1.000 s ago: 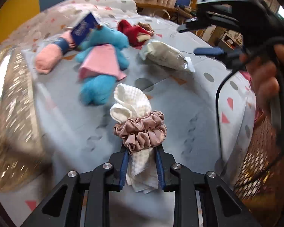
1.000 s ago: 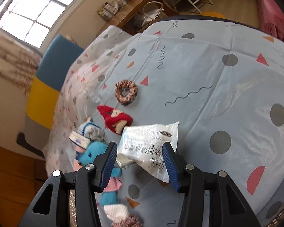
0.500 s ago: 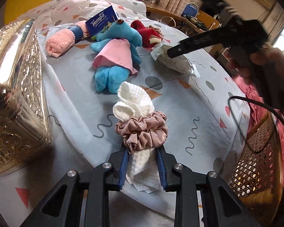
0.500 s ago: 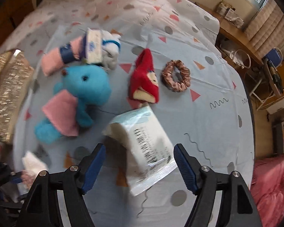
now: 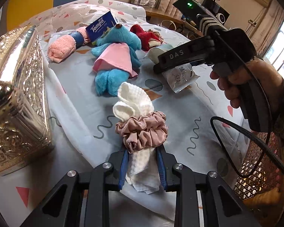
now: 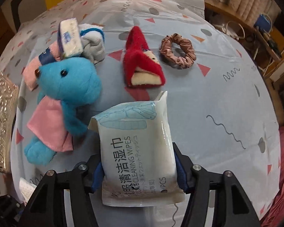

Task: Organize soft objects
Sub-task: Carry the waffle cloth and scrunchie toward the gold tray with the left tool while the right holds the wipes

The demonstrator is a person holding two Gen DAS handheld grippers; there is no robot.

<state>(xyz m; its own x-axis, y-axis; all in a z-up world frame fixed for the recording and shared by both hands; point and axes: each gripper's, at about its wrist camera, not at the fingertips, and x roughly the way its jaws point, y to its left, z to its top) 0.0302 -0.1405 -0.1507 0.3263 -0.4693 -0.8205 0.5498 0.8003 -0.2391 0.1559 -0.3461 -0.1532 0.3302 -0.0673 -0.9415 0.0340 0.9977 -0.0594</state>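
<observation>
Gripping a wipes pack, the right claw hovers beside the gold box.

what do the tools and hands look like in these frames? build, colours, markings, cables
Both tools: black angular frames, silver bolts, blue finger pads. The left tool and right tool match. The right tool's side reads "DAS"; a black cable loops beneath. A bare right hand grips its handle, dark sleeve at the wrist.

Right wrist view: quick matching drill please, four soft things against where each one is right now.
Things:
1. wipes pack
2. white cloth
3. loose scrunchie
4. blue plush

Places:
A. lying on the tablecloth, beside the red plush
B. between the right gripper fingers
C. clamped in the left gripper
D. lying left of the wipes pack

Pairs: 1-B, 2-C, 3-A, 4-D
</observation>
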